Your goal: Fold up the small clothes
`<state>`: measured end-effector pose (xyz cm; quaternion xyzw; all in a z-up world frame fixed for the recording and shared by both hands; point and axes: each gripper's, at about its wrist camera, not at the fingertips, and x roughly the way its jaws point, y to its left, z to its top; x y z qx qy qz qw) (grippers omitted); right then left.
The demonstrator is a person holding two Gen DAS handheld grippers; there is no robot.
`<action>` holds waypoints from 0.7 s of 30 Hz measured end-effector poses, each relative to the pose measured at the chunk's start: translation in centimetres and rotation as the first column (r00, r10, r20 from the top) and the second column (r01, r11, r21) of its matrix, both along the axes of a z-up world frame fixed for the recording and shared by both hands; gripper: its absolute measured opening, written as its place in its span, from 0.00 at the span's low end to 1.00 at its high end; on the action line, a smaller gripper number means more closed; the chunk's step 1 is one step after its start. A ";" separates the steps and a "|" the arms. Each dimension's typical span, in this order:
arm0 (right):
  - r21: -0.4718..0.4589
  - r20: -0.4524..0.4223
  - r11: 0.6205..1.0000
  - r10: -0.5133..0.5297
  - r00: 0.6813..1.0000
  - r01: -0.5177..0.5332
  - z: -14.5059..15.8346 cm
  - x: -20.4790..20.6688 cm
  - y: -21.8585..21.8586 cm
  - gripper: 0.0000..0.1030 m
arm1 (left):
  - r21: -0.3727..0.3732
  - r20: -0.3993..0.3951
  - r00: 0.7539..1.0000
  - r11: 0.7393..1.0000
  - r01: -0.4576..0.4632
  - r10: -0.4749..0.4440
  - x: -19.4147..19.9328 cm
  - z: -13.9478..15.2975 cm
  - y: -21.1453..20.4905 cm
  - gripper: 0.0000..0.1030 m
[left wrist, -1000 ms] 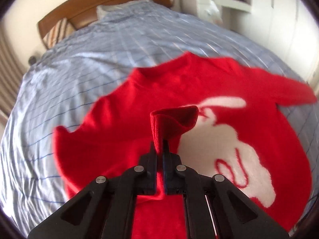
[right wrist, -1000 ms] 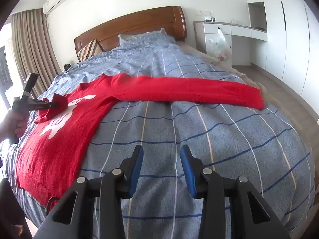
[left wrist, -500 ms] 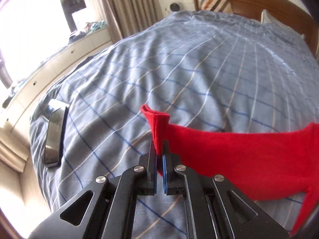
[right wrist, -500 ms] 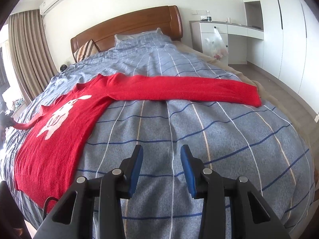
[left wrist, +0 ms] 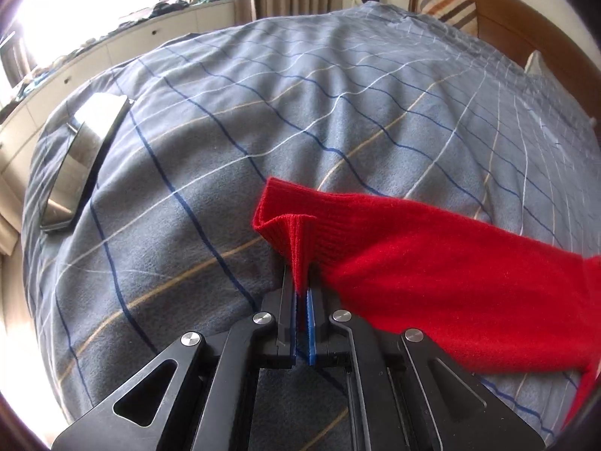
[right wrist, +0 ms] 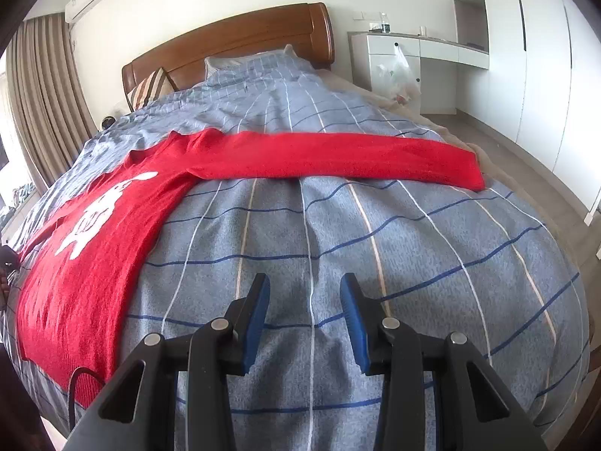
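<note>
Barely begun: the red sweater (right wrist: pixel 101 248) lies spread flat on the bed (right wrist: pixel 338 248), no fold made; left tool (left wrist: pixel 301 282) pinches its sleeve cuff (left wrist: pixel 289 225), right tool (right wrist: pixel 305 300) hovers part-open, empty.

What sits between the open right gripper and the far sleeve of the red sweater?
Nothing visible. Only bare blue checked bedspread lies between the right gripper and the outstretched sleeve of the red sweater.
</note>
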<state>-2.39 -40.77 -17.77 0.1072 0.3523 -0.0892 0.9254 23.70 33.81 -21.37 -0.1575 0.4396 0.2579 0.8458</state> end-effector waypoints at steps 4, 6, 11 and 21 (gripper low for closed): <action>0.006 0.000 1.000 -0.012 1.000 0.012 -0.1 0.0 -0.4 0.38 | 0.000 0.019 1.000 1.000 0.009 -0.009 0.0 -0.2 0.0 0.04; 0.007 0.000 1.000 -0.014 1.000 0.014 -0.1 0.0 -0.4 0.38 | -0.014 0.034 0.999 1.000 0.005 -0.005 -0.3 -0.1 0.2 0.06; 0.001 0.015 1.000 -0.020 1.000 0.020 0.1 -0.2 -0.5 0.38 | -0.031 0.053 0.998 0.999 0.031 -0.029 -1.7 0.8 0.3 0.28; -0.034 0.099 0.997 -0.069 0.993 0.073 2.0 -1.6 -0.6 0.61 | -0.005 0.149 0.974 0.985 0.173 -0.171 -8.8 5.6 -4.3 0.82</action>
